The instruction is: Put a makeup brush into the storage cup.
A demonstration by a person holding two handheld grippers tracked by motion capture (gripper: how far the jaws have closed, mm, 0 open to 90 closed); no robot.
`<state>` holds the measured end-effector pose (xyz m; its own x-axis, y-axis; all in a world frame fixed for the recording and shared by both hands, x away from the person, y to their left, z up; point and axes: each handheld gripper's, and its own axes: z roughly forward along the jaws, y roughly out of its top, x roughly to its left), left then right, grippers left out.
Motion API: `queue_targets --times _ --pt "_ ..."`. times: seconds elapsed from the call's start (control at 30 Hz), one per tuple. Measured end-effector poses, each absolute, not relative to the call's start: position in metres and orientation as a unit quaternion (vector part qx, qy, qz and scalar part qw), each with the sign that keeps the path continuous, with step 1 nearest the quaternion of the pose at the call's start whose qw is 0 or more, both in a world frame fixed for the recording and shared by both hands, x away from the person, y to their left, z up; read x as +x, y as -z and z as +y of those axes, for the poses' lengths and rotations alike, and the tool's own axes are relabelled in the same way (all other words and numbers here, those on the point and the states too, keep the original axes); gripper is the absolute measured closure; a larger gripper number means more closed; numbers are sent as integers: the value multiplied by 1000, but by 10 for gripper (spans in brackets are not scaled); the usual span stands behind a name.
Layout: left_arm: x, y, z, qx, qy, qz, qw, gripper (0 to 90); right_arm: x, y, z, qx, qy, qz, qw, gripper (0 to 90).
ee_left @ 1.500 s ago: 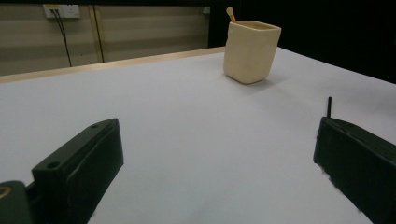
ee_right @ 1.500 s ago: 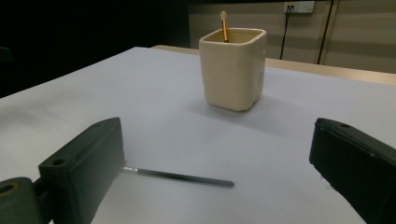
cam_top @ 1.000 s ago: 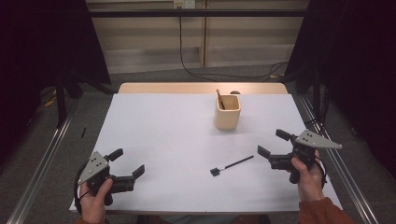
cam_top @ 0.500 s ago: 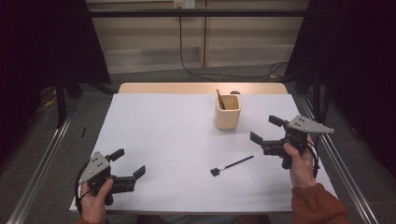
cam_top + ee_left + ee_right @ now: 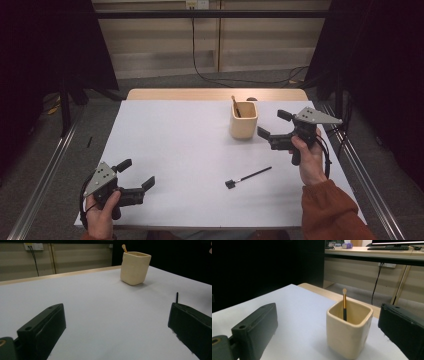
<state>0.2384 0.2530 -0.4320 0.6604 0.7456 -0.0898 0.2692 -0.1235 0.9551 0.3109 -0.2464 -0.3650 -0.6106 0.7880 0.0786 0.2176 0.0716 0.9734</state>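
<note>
A white desk (image 5: 175, 150) stands on a grey floor (image 5: 100, 120), with a bare strip of pale wood (image 5: 200, 94) along its far edge. A metal rail (image 5: 45, 175) runs along the floor on the left of the desk and another (image 5: 360, 170) on the right. Dark curtains (image 5: 45, 50) hang on both sides. A black cable (image 5: 194, 50) drops from a wall socket (image 5: 196, 4) down the panelled wall to the floor. In the right gripper view, a second desk (image 5: 372, 251) behind carries a keyboard (image 5: 387, 248).
</note>
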Motion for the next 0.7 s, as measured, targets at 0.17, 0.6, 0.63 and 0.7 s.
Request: queue_targets --times 0.17,0.6,0.63,0.7 --pt "239 432 253 719 -212 352 560 15 324 361 -239 363 -572 693 246 19" --pt "239 433 253 721 -209 350 560 15 346 354 -225 361 -575 695 236 13" --pt "239 432 253 722 -209 350 559 14 347 353 -224 360 -574 697 236 14" --pt "239 432 253 722 -209 349 560 15 349 354 -224 361 -573 696 240 14"
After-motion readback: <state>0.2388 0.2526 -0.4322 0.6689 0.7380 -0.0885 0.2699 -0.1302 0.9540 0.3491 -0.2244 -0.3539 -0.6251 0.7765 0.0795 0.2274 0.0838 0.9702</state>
